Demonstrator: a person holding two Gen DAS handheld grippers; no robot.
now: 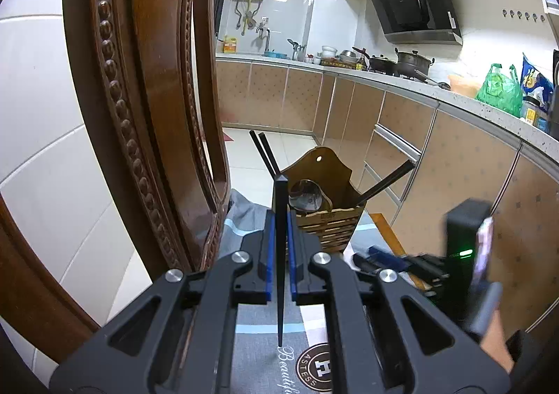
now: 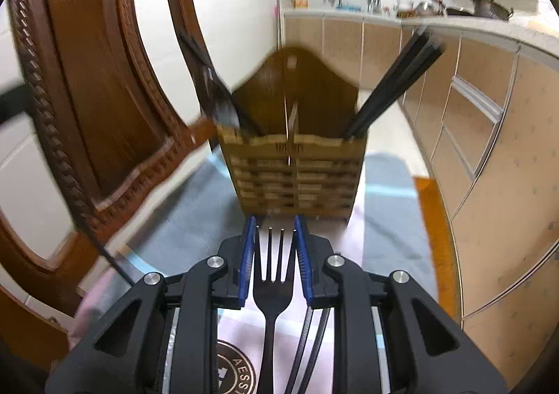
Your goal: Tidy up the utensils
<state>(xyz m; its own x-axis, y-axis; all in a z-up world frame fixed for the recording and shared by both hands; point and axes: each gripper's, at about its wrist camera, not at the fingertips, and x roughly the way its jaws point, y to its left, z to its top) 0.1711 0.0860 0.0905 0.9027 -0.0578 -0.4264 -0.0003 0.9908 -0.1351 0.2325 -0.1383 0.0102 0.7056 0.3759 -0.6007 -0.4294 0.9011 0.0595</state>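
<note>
A wooden slatted utensil holder (image 1: 326,212) stands on the table, with black chopsticks (image 1: 265,156) and a metal spoon (image 1: 307,194) in it. My left gripper (image 1: 280,222) is shut on a black chopstick (image 1: 280,254), held upright just left of and in front of the holder. In the right wrist view the holder (image 2: 297,170) stands straight ahead, with chopsticks (image 2: 391,90) in its right compartment. My right gripper (image 2: 273,229) is shut on a black fork (image 2: 274,275), tines pointing at the holder's base. The right gripper also shows in the left wrist view (image 1: 384,261), blurred.
A carved brown wooden chair back (image 1: 146,107) rises close on the left. A grey, blue and pink tablecloth (image 1: 265,352) covers the table. Kitchen cabinets (image 1: 454,163) and a cluttered counter (image 1: 384,65) run along the right and back.
</note>
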